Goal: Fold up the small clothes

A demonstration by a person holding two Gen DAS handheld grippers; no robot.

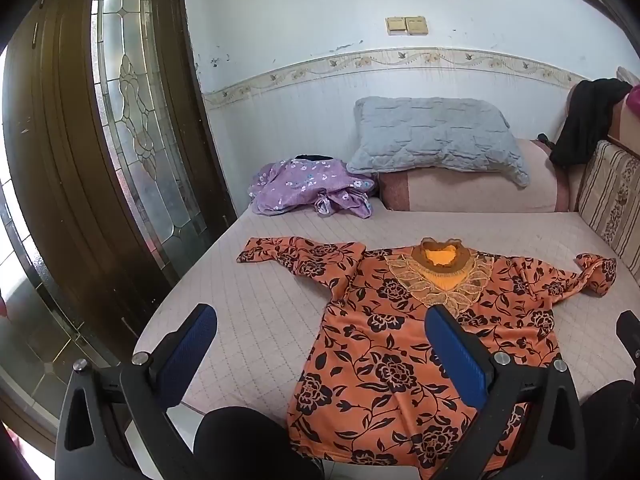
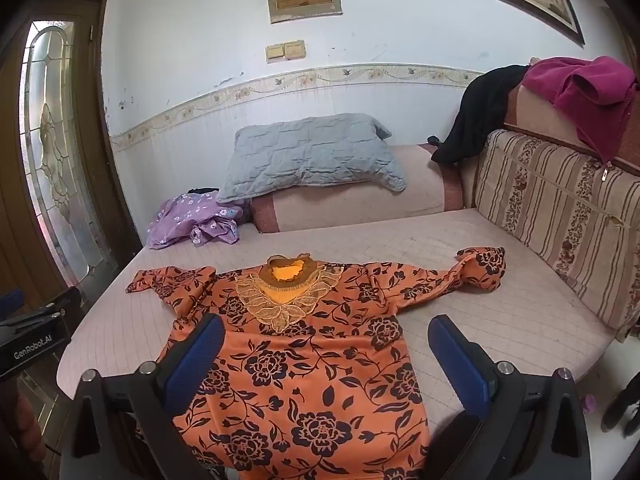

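Left wrist view: orange floral blouse (image 1: 404, 344) lies face up and spread flat on the quilted sofa bed (image 1: 256, 308), collar away from me, hem at the near edge. My left gripper (image 1: 320, 344) is released, jaws wide, nothing between them, hovering above the blouse's left side. Left sleeve (image 1: 288, 258) is stretched out flat. Crumpled purple floral garment (image 1: 312, 190) sits well apart at the back, next to the grey pillow (image 1: 432, 136).

Right wrist view: right gripper (image 2: 326, 354) is also released and empty, above the lower body of the blouse. Right sleeve (image 2: 460, 276) ends in a bunched cuff near the striped back cushion (image 2: 560, 216).

Handling call: thin knit, light, limp, will drape and slide on the quilt, zero stiffness. Lace collar trim (image 2: 280, 300) looks snaggy, so I'd avoid it. I'd pinch a single layer at shoulder seam and hem corner on one side, then lift low so it doesn't drag.
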